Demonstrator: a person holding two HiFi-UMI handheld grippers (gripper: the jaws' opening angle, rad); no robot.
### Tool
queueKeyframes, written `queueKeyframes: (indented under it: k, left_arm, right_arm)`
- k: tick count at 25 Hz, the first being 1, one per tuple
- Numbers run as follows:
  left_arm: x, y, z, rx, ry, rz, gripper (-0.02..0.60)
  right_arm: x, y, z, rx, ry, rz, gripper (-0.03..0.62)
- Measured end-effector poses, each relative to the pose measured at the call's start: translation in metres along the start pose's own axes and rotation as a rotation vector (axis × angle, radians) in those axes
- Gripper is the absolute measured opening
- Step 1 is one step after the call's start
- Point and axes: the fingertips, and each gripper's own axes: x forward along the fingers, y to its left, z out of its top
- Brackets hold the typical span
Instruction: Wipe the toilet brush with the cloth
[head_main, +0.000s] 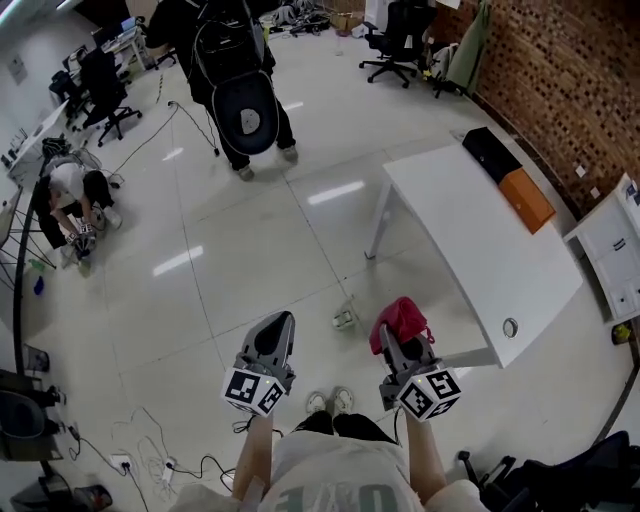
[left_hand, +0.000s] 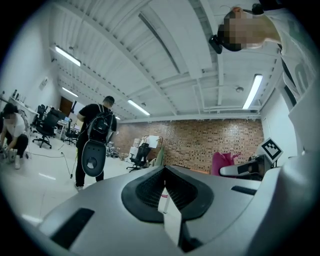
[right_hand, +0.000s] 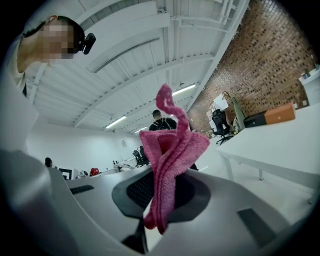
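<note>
My right gripper (head_main: 392, 338) (right_hand: 162, 186) is shut on a pink cloth (head_main: 400, 317) (right_hand: 172, 150), which stands up out of its jaws in a crumpled fold. Beside it, my left gripper (head_main: 277, 323) (left_hand: 164, 171) is shut; a small white sliver shows in the seam and I cannot tell what it is. On the floor between and just beyond the two grippers stands a small pale thing with a thin upright handle (head_main: 345, 318), which looks like the toilet brush in its holder. Both grippers point level, well above the floor.
A white table (head_main: 480, 250) stands at the right with a black box (head_main: 490, 152) and an orange box (head_main: 527, 200) on its far end. A person with a backpack (head_main: 245, 95) stands ahead, another (head_main: 72, 200) crouches at the left. Cables (head_main: 150, 455) lie near my feet.
</note>
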Motion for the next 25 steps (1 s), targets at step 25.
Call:
queueKeyframes:
  k: [25]
  left_arm:
    - [0.130, 0.174, -0.773, 0.027, 0.027, -0.251, 0.002]
  right_arm:
    - [0.217, -0.465, -0.628, -0.262, 0.005, 0.059, 0.032]
